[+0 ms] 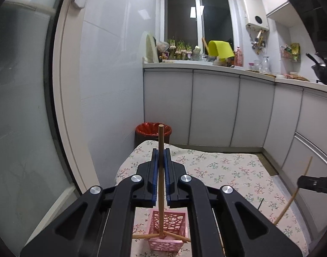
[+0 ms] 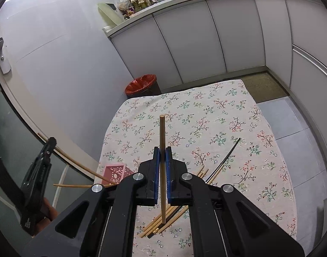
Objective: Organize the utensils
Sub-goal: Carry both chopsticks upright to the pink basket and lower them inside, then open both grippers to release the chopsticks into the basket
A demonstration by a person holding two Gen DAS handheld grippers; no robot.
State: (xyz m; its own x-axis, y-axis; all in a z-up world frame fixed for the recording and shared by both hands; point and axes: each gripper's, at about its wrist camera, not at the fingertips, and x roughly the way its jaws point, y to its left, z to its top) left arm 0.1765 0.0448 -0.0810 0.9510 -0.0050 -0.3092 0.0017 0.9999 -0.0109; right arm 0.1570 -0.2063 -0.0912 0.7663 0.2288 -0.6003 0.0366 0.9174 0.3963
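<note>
Left wrist view: left tongs (image 1: 161, 156) narrowed onto a wooden chopstick (image 1: 161, 171), blue pads (image 1: 155, 171) pressing it from both sides. Stick held upright, round in section, plain light-brown wood, top end standing well clear of the fingertips, lower end reaching down into a pink basket (image 1: 167, 233). Basket square, plastic, walls pierced with oval cut-outs; standing on the floral cloth (image 1: 227, 171) of the counter. Two more pale chopsticks (image 1: 176, 235) lying slanted across the basket rim, sticking out left and right. Right tongs seen at the right edge, dark, with a thin curved-looking stick running through them.

Right wrist view: right tongs (image 2: 162, 156) likewise closed to a narrow gap on a second wooden chopstick (image 2: 162, 160), gripped between blue pads, held upright, blunt end up, lower tip hanging over a loose pile of chopsticks (image 2: 169, 216) on the cloth. Pile mixed: several pale bamboo-coloured sticks and at least one dark one, lying roughly parallel. Single thin black chopstick (image 2: 225, 160) lying apart, to the right of the pile, on a diagonal. Pink basket at left, near the cloth's edge, well apart from the pile. Cloth cream, printed with small sprigs. Red-lined bin (image 2: 142, 84) on the floor beyond the counter.
</note>
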